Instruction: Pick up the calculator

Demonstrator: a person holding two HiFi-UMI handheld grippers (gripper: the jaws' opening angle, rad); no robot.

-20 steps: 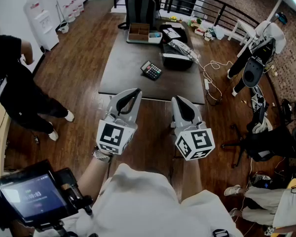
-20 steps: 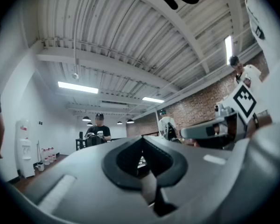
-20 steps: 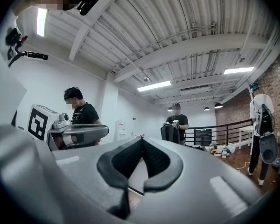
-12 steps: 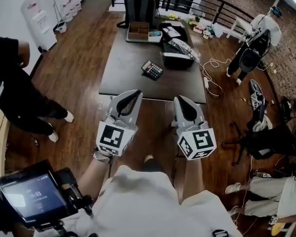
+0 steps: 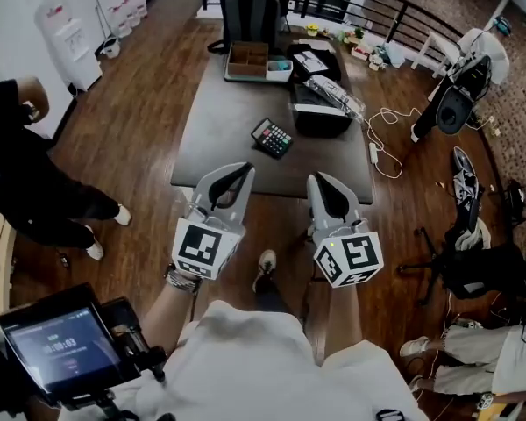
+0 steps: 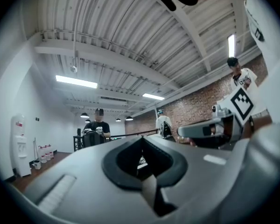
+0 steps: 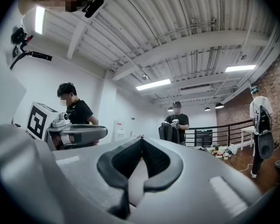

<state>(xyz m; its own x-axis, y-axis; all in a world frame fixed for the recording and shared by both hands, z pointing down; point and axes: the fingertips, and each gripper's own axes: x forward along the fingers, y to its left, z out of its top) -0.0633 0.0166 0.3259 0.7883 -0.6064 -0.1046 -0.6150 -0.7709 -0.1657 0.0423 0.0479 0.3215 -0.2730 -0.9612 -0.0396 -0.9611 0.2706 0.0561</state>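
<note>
Nearest, the left gripper (image 5: pixel 232 181) and the right gripper (image 5: pixel 326 191) are held side by side over the wooden floor (image 5: pixel 145 121), just short of the near edge of the dark table (image 5: pixel 223 112), and both point toward it. Each has its jaws clenched together with nothing between them, as both gripper views show.

Further on, the calculator (image 5: pixel 272 137) lies flat on the table, about midway along its width and closer to the near edge than the far one, turned at a slant to the edges. It sits ahead of both pairs of jaws, roughly between their two lines, touched by neither and well apart from them.

Beyond it, toward the right edge, stands a black box (image 5: pixel 320 112). A wooden tray (image 5: pixel 248 60) rests at the far edge.
</note>
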